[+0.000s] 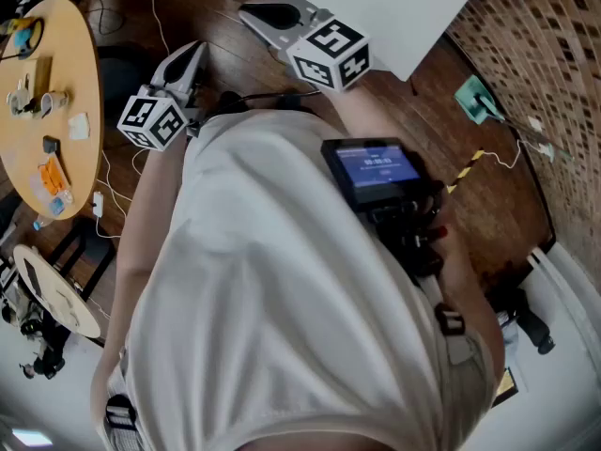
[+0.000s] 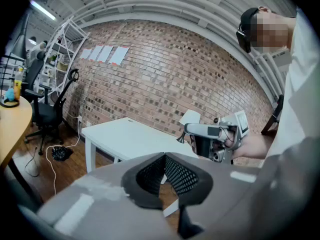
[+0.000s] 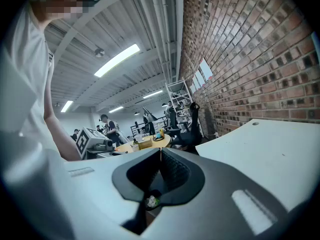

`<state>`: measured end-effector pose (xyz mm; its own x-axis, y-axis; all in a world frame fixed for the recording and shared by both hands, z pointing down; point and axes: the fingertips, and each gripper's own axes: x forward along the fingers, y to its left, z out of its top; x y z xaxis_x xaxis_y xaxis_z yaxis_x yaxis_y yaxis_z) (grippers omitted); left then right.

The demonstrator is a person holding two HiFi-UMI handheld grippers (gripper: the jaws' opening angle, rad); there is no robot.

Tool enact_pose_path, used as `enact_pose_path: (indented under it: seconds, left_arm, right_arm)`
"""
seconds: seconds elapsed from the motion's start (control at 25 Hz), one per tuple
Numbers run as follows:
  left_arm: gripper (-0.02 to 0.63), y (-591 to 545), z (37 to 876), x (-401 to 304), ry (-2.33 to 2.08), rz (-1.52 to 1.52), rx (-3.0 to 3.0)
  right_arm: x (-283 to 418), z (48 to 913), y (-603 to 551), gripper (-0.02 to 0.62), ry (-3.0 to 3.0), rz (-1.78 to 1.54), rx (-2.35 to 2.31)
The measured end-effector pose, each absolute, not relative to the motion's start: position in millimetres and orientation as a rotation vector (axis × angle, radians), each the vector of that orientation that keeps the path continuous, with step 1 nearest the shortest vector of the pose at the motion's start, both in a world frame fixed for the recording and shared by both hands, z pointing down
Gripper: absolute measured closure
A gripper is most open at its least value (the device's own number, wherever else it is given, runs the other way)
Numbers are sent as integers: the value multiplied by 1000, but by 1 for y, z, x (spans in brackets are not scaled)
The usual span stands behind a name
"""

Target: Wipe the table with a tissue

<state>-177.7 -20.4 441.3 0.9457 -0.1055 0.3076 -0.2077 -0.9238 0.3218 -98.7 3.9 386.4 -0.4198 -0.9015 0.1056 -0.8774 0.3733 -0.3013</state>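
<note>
- White table (image 1: 394, 7) stands beside the brick wall (image 1: 535, 54), far right
- Wood floor (image 1: 188, 7) lies open between it and the round table (image 1: 75, 54), left
- Left gripper (image 1: 188, 64) and right gripper (image 1: 268, 14) are both pressed together, pinching nothing

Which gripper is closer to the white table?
Right. The right gripper is just beside the white table edge; the left gripper is farther off, over the wooden floor.

The left gripper (image 2: 164, 155) and right gripper (image 3: 160, 150) are closed.

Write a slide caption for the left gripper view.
Shut, empty left gripper faces a white table by a brick wall; the right gripper is held up beside it.
</note>
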Motion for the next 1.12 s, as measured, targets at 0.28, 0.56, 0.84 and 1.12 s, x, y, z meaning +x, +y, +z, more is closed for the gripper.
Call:
enact_pose_path:
  seconds: [0.28, 0.56, 0.84, 1.12]
  left_arm:
    - [601, -29, 469, -194, -268, 426, 2699]
    - [601, -75, 476, -263, -441, 385, 2617]
    - [601, -153, 480, -321, -572, 345, 2590]
    - [600, -215, 494, -382, -616, 344, 2538]
  right_arm:
    - [-112, 423, -6, 581, 2579, -647, -1619]
    - [-185, 438, -51, 581, 2719, -726, -1463]
    - [-242, 435, -115, 581, 2847, -722, -1358]
    - [-287, 434, -177, 581, 2902, -756, -1337]
